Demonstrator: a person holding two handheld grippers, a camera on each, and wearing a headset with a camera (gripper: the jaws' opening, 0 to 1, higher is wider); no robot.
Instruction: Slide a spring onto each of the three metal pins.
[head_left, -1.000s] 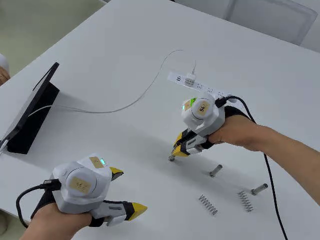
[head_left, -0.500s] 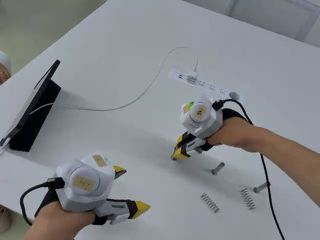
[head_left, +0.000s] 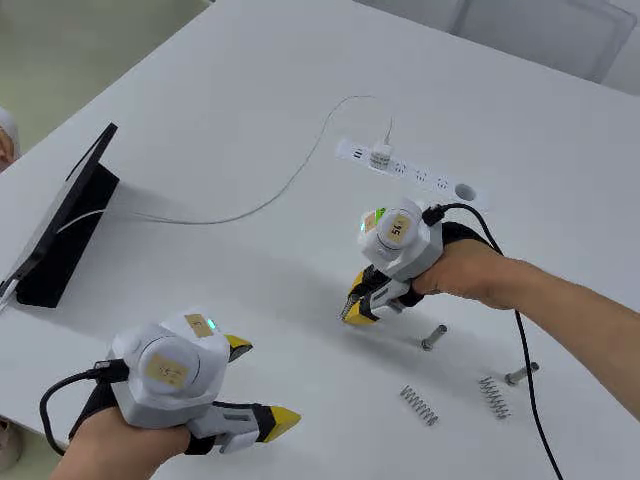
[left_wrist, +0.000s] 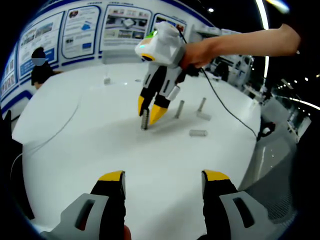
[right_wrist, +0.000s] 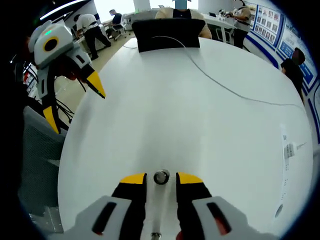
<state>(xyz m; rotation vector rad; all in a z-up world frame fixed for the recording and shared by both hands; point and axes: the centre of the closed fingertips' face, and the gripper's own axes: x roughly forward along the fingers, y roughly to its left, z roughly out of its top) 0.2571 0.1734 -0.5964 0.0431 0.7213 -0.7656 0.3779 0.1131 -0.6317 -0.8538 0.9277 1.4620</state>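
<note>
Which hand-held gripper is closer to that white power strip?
Right. The right hand-held gripper is a little way this side of the power strip; the left hand-held gripper is much farther back.

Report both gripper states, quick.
Left gripper: open, holding nothing.
Right gripper: shut on a metal pin.

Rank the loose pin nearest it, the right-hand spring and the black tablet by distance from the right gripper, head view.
1. Loose pin, just right of the right gripper.
2. Right-hand spring, farther right, nearer the person.
3. Black tablet, far left.
</note>
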